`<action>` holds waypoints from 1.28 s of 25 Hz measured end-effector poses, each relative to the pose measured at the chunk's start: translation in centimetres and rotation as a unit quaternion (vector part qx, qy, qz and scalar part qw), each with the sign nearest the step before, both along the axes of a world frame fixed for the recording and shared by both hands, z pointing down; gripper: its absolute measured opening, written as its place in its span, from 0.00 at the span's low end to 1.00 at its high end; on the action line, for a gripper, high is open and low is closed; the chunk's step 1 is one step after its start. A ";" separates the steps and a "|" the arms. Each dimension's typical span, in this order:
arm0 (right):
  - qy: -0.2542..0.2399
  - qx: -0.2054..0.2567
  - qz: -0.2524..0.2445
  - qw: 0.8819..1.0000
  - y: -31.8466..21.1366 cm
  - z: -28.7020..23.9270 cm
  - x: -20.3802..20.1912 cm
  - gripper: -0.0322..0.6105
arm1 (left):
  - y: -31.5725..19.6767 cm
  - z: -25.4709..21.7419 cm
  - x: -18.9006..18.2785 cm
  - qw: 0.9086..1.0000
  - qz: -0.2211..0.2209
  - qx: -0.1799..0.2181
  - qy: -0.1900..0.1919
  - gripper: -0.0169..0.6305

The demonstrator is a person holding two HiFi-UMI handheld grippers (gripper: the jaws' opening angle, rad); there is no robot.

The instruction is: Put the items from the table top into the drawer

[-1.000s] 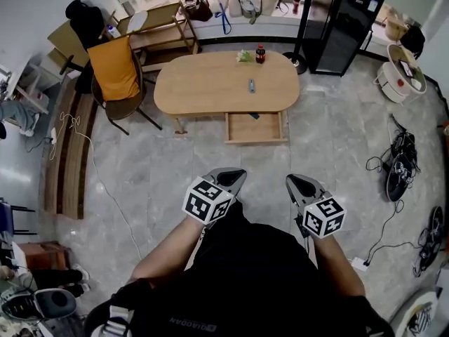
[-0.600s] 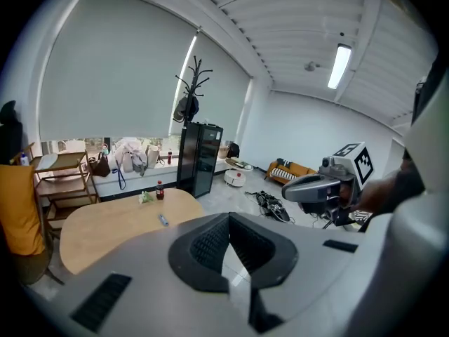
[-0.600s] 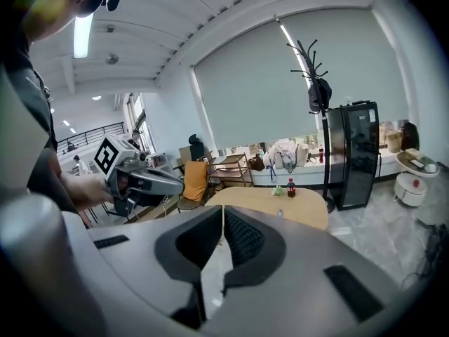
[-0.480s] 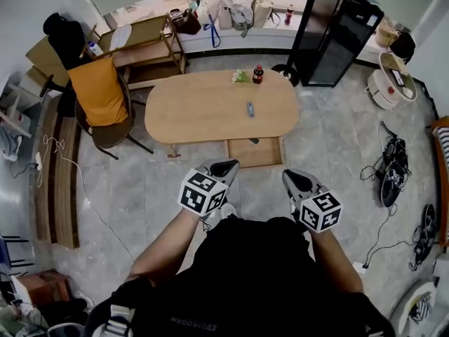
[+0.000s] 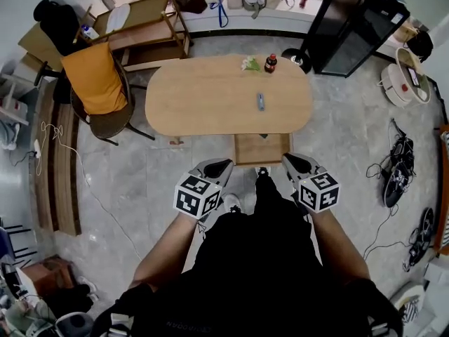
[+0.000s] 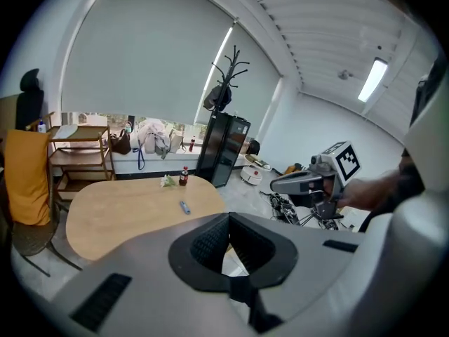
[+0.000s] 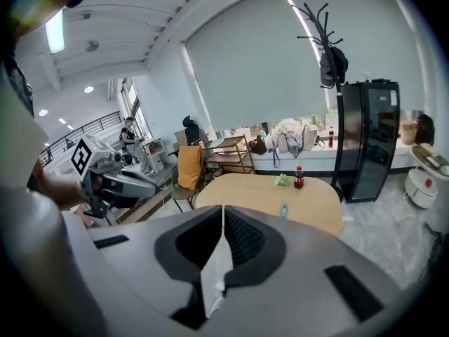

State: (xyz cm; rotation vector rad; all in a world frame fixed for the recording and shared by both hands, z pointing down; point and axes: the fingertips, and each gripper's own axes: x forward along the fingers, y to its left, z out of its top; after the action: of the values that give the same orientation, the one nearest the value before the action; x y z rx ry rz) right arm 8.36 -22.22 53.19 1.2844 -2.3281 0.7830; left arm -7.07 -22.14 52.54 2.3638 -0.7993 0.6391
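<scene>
Pale stone flooring surrounds an oval wooden table (image 5: 210, 97), and both grippers are held short of it, jaws pressed together on nothing.
On the tabletop lies a small blue item (image 5: 260, 102), too small to identify; at the far edge a red-labelled bottle (image 5: 270, 64) stands just beside a greenish-white bundle (image 5: 250, 64). The open drawer (image 5: 251, 150) juts from the near edge, its front cut off by the person's leg, and a dark speck at its back is unclear. The left gripper (image 5: 223, 164) and right gripper (image 5: 289, 159) flank it, well apart from every item.
</scene>
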 end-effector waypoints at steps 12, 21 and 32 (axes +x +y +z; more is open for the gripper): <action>0.074 -0.085 -0.096 0.989 -19.4 18.8 2.0 0.06 | -11.7 7.5 1.0 0.991 -0.104 -0.056 -0.056 0.03; 0.122 -0.202 -0.108 0.966 -27.7 36.1 3.1 0.24 | -14.1 12.9 0.0 0.973 -0.174 -0.129 -0.084 0.03; 0.174 -0.260 -0.086 0.946 -33.8 46.8 3.1 0.35 | -12.3 17.6 0.8 0.957 -0.193 -0.190 -0.099 0.03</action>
State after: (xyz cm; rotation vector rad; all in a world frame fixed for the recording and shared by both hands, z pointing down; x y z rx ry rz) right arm 11.49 -56.07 99.99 0.8869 -1.7637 0.9405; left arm -6.26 -34.41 70.10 1.7527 -1.0818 0.7865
